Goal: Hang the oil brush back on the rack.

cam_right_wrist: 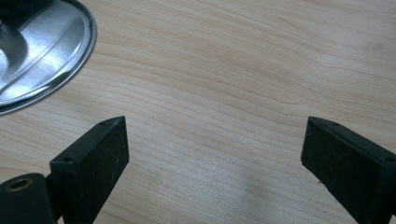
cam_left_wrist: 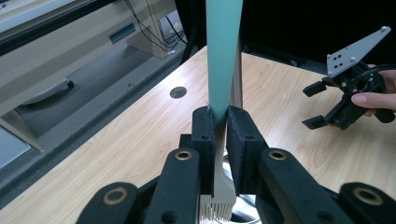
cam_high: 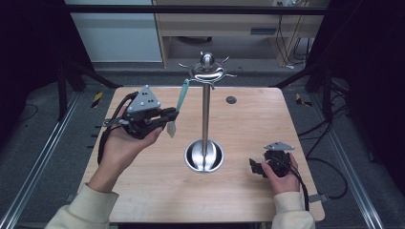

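Note:
A brush with a teal handle (cam_high: 181,100) and a pale bristle head (cam_high: 171,129) slants down from the hook ring (cam_high: 207,71) of a metal stand (cam_high: 206,114). Whether its top end hangs on a hook I cannot tell. My left gripper (cam_high: 172,114) is shut on the brush just above the head. In the left gripper view its pads clamp the neck, with the handle (cam_left_wrist: 223,56) rising above the gripper (cam_left_wrist: 218,116) and the bristles (cam_left_wrist: 217,207) below. My right gripper (cam_high: 257,167) rests low at the table's right, open with nothing between its jaws (cam_right_wrist: 215,135).
The stand's round steel base (cam_high: 204,156) sits mid-table, its rim (cam_right_wrist: 42,60) just left of my right gripper. A small dark grommet hole (cam_high: 231,99) lies near the wooden table's (cam_high: 157,191) far edge. Black frame rails run along both sides.

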